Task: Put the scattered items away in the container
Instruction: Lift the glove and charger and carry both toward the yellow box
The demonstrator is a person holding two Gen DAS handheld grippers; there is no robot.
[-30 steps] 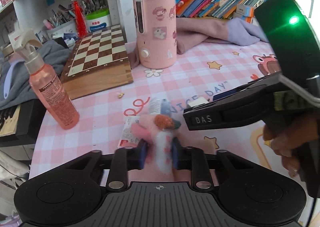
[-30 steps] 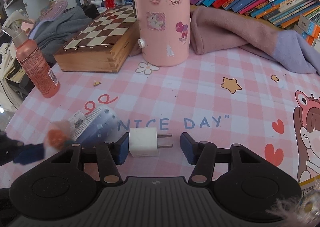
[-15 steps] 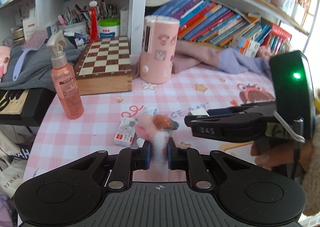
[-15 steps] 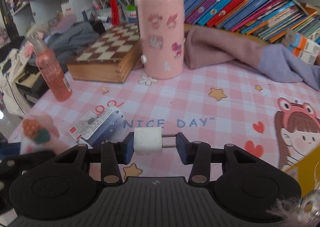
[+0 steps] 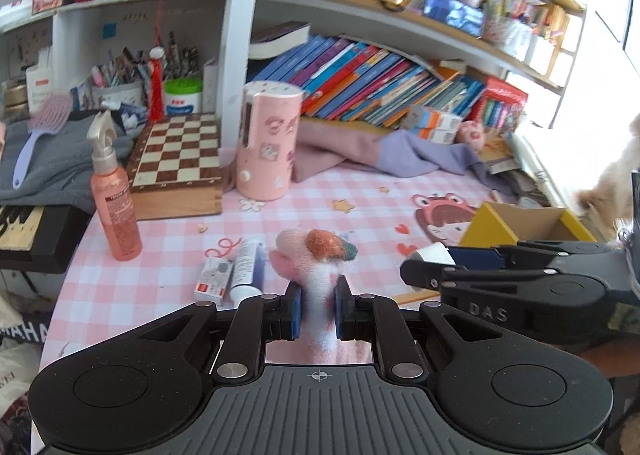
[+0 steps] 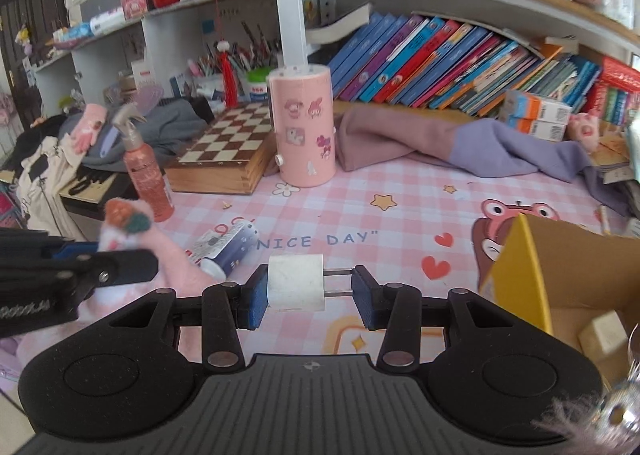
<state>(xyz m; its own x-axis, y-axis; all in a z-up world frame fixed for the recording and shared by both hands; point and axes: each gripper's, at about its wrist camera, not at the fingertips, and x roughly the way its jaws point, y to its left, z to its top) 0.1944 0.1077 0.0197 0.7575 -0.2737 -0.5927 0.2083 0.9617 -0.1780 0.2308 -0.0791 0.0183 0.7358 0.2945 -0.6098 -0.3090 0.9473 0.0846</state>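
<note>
Desk with pink checked mat [image 6: 360,215], listed left to right. Far left: grey folded cloth carrying a lilac hairbrush [image 5: 36,135]; beside it a pink spray bottle [image 5: 114,199] standing upright on the mat; behind that a wooden chessboard box [image 5: 176,171], lying flat. Centre rear: a tall pink cylinder with stickers [image 6: 302,127], upright, just right of the chessboard box. On the mat in front: a small red-and-white box [image 5: 212,287] and a blue-and-white tube [image 5: 248,271], lying side by side and touching. Left gripper [image 5: 316,313]: tongs drawn narrow, clamped on a pink-and-white felt glove [image 5: 312,255] with an orange and green trim patch, lifted clear of the mat above the tube. Right gripper [image 6: 306,289]: tongs at a moderate gap, holding a white plug adapter [image 6: 296,283] sideways, one pad on its body, the other on the tips of its two metal prongs, also off the mat. Behind, right of centre: a pink and lilac garment [image 6: 460,151] heaped against a leaning row of books [image 6: 440,59]. Far right: the container, a yellow cardboard box [image 6: 520,267] with open top, standing on the mat's right edge just beside the right gripper; a pale item lies inside, kind not discernible.
</note>
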